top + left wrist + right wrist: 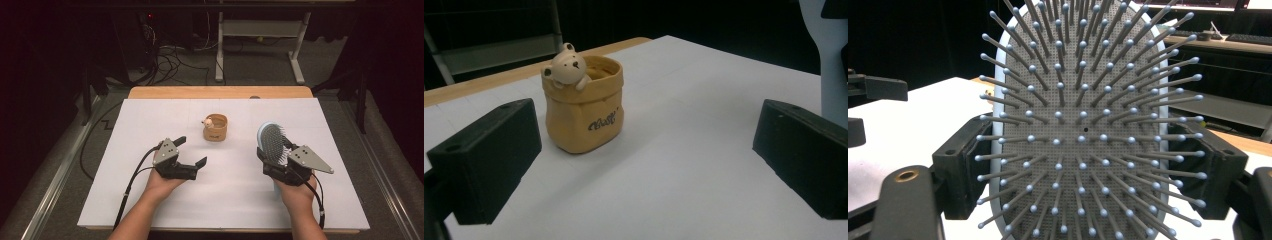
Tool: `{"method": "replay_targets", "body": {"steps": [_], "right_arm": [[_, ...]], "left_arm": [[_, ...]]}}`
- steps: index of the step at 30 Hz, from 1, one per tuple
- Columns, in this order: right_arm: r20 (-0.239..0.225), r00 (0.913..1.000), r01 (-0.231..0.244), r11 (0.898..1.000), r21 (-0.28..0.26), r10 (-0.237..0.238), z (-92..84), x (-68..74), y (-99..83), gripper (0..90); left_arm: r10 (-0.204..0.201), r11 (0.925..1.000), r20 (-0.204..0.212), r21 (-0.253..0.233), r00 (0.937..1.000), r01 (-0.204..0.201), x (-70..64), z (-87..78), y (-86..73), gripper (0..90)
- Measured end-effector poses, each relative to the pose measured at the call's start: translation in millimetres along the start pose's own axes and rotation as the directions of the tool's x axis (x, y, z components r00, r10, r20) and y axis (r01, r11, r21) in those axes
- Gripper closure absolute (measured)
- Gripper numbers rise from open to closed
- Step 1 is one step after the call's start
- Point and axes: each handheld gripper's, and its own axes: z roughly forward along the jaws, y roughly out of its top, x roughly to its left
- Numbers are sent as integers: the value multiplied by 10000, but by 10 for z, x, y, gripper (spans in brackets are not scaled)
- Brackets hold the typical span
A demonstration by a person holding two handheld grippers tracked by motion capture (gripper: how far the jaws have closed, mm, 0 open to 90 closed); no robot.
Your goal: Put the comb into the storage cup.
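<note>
Pale blue plastic and grey rubber make up the oval paddle hairbrush [272, 142] that our right tool [274, 161] clamps by its lower edge, jaws pressed against both sides of the head; in the right gripper view its bristle pad [1083, 130] faces the camera, upright, with ball-tipped pins fanning outward. We take as our landmark the small tan ceramic pot shaped like a sack, with a cream bear figure peeking over its rim [215, 127], which stands on the white worktop [150, 200] towards the far middle. We hold the hairbrush to the right of that pot and a little nearer to us, raised off the worktop. Our left tool [191, 152] hangs to the left of the pot and nearer to us, its two black jaws spread wide with nothing between them; in the left gripper view the pot [583, 105] sits ahead between those parted jaws, apart from both.
</note>
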Motion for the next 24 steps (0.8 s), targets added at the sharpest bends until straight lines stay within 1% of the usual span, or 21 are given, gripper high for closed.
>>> {"method": "replay_targets", "body": {"steps": [3, 4, 6, 9, 12, 13, 14, 19, 23, 24], "right_arm": [[-29, 10000, 32, 10000, -51, -32, -4, 13, 5, 208], [-7, 9999, 128, 9999, -93, -128, -3, 32, 15, 208], [-23, 9998, 197, 9997, -119, -197, 5, 48, 24, 208], [-74, 9995, 295, 9994, -153, -296, 28, 70, 41, 208], [-185, 9989, 418, 9989, -229, -422, 85, 110, 77, 208], [-251, 9983, 522, 9983, -275, -529, 134, 143, 110, 208], [-292, 9982, 512, 9982, -303, -521, 158, 165, 129, 208], [-522, 9963, 663, 9965, -508, -690, 266, 255, 222, 208], [-583, 9939, 895, 9935, -700, -936, 337, 329, 278, 208], [-583, 9939, 895, 9935, -700, -936, 337, 329, 278, 208]], "left_arm": [[87, 9999, 81, 55, 9999, -87, -22, -5, -6, 0], [194, 9998, 102, 61, 9998, -195, -36, -9, -8, 0], [78, 10000, 200, -32, 9998, -77, -42, -16, -1, 0], [21, 10000, 218, -94, 9998, -19, -35, -20, 5, 0], [47, 10000, 163, -5, 9999, -47, -30, -33, 6, 0], [45, 10000, 185, 6, 9998, -45, -31, -36, 7, 0], [115, 9999, 189, -19, 9998, -115, -45, -46, 14, 0], [192, 9997, 264, -139, 9995, -189, -84, -83, 40, 0], [104, 9997, 324, -219, 9994, -97, -96, -115, 58, 0], [104, 9997, 324, -219, 9994, -97, -96, -115, 58, 0]]}}
